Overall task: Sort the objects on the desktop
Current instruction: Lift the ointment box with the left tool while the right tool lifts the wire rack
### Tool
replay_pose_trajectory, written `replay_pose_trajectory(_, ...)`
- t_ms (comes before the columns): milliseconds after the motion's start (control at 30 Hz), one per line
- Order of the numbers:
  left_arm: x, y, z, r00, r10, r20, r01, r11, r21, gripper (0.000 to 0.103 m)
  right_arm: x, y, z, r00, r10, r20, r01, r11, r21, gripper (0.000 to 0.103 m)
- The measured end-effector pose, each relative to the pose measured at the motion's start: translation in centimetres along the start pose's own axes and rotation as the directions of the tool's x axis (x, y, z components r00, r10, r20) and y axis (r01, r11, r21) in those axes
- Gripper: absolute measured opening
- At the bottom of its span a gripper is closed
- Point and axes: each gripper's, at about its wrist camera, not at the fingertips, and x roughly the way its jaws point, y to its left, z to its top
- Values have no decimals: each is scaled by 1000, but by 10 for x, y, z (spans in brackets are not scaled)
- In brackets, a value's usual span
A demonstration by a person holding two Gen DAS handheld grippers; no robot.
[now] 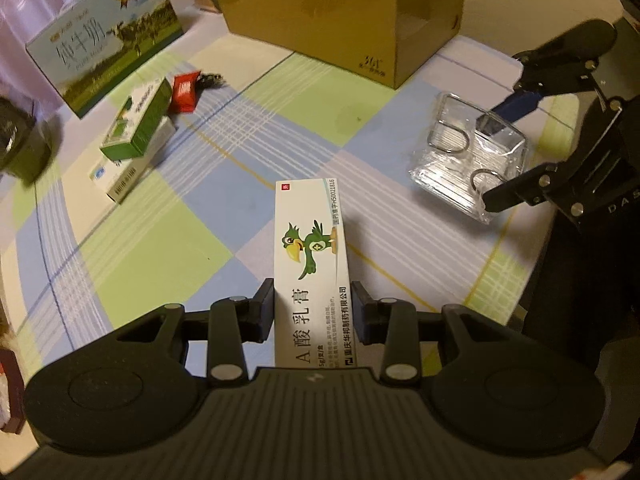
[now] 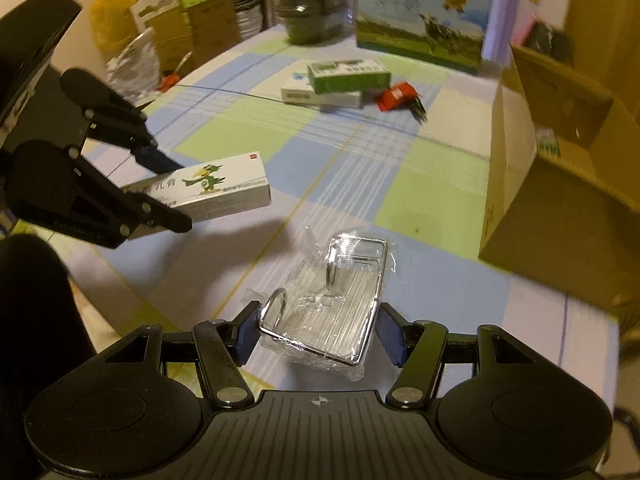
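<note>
A white ointment box [image 1: 310, 248] printed with a green cartoon bird sits lengthwise between my left gripper's [image 1: 313, 308] pads, which are shut on its near end. In the right wrist view the same ointment box [image 2: 224, 188] hangs above the checked tablecloth [image 2: 360, 168] in the left gripper [image 2: 182, 194]. My right gripper [image 2: 318, 334] is shut on a chrome wire rack [image 2: 340, 300] wrapped in clear plastic, a pad against each side. From the left wrist view the wire rack [image 1: 464, 152] sits tilted in the right gripper [image 1: 492, 158], at the table's right.
An open cardboard box [image 1: 320, 20] stands at the back. A green medicine box [image 1: 136, 124] lies on a white one [image 1: 120, 180], with a red packet [image 1: 184, 92] and a dark key bunch [image 1: 210, 79] beside them. A milk carton [image 1: 108, 40] and a dark pot [image 2: 308, 8] stand behind.
</note>
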Motion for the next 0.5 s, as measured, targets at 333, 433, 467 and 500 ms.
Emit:
replay_pose_trajectory(333, -38, -16, 7, 999, 24, 41, -26, 999, 47, 33, -38, 4, 2, 997, -54, 58, 59, 994, -94, 58)
replay_pose_trajectory(433, -46, -19, 12, 998, 32, 54, -35, 998, 59, 33, -48, 0, 1, 995, -72, 70, 79, 992, -102, 58)
replay_pose_trajectory(467, -49, -20, 14, 998, 34, 58, -38, 997, 64, 33, -51, -1, 0, 994, -77, 74, 85, 991, -106, 58)
replay_pose_trajectory(500, -51, -21, 16, 997, 36, 61, -40, 997, 71, 33, -54, -3, 0, 993, -85, 79, 93, 989, -113, 58)
